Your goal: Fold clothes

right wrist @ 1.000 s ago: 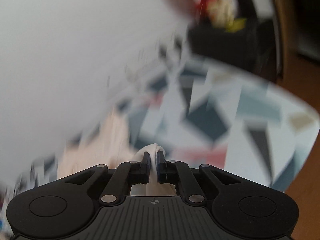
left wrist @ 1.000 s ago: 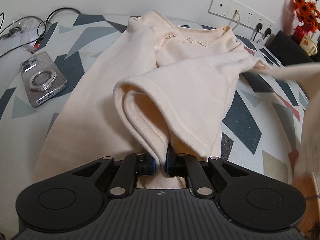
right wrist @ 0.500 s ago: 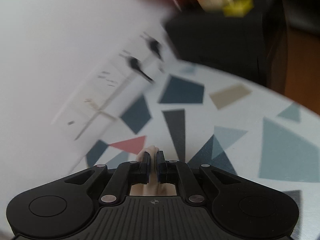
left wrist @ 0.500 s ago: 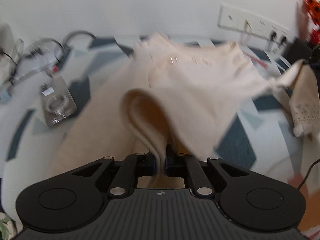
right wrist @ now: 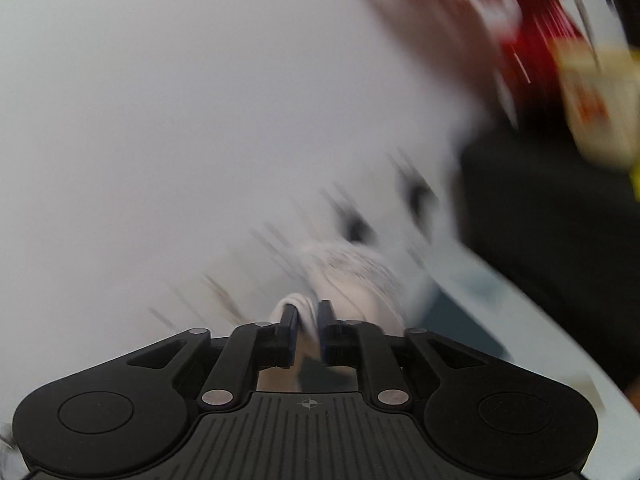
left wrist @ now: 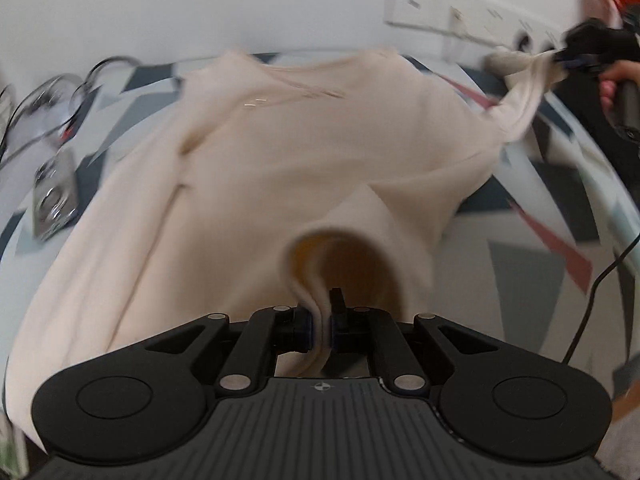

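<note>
Left wrist view: my left gripper [left wrist: 322,320] pinches a hem fold of the cream sweater [left wrist: 280,168] spread across the patterned table [left wrist: 532,264]; far right, my right gripper [right wrist: 307,330] has just been loosening, sleeve cuff [right wrist: 298,305] between its pads (blurred). I'd keep both ends taut and lay the sleeve flat across the body.

I see a plain white wall [left wrist: 200,4] behind the table [left wrist: 532,248], whose top carries a pattern of grey, dark blue and red shapes on a pale ground. A long white socket strip [left wrist: 460,20] sits on the wall at upper right, with plugs in it. Dark cables [left wrist: 52,92] lie at the table's far left. Beside the wall stands a black cabinet [right wrist: 552,240], blurred; light is soft and even
</note>
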